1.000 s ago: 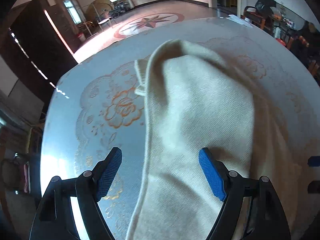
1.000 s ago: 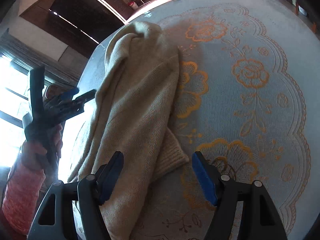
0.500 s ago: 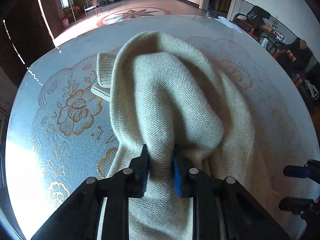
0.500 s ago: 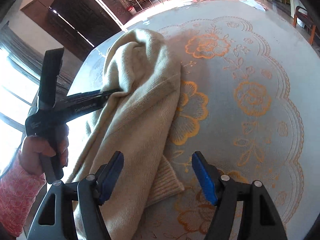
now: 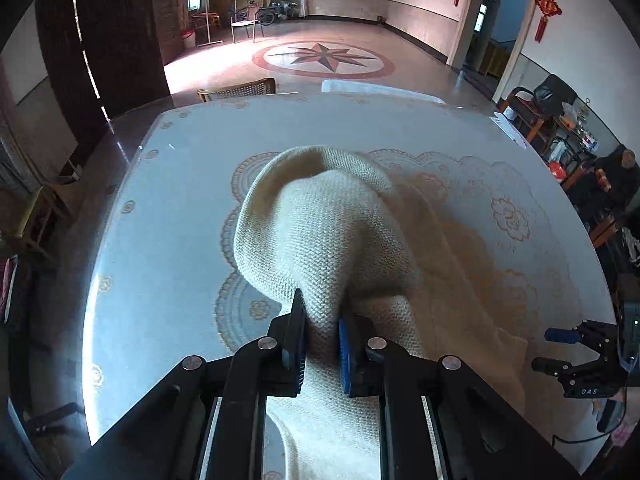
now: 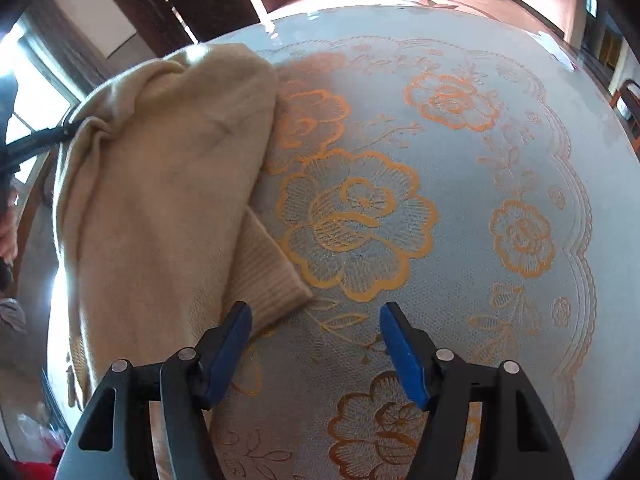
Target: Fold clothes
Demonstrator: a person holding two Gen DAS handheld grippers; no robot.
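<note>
A cream knitted sweater [image 5: 340, 232] lies bunched on a round table with an orange flower-patterned cover [image 6: 460, 184]. My left gripper [image 5: 322, 328] is shut on a pinched ridge of the knit and holds it lifted into a hump. In the right wrist view the sweater [image 6: 160, 184] drapes along the table's left side, with a ribbed cuff or hem [image 6: 268, 276] lying flat near my right gripper [image 6: 316, 332]. That gripper is open, hovering just right of the cuff with nothing between its fingers. The right gripper [image 5: 560, 352] also shows at the left wrist view's right edge.
The table edge [image 5: 116, 216] drops off to the left. A wicker chair back [image 5: 240, 89] and a white one [image 5: 376, 89] stand at the far side. Furniture and clutter [image 5: 560, 128] line the right wall. A hand [image 6: 8, 220] shows at the left edge.
My left gripper went from open over the sweater to shut on a fold of it, then lifted and pulled it up. My right gripper stayed open and edged nearer the cuff.
</note>
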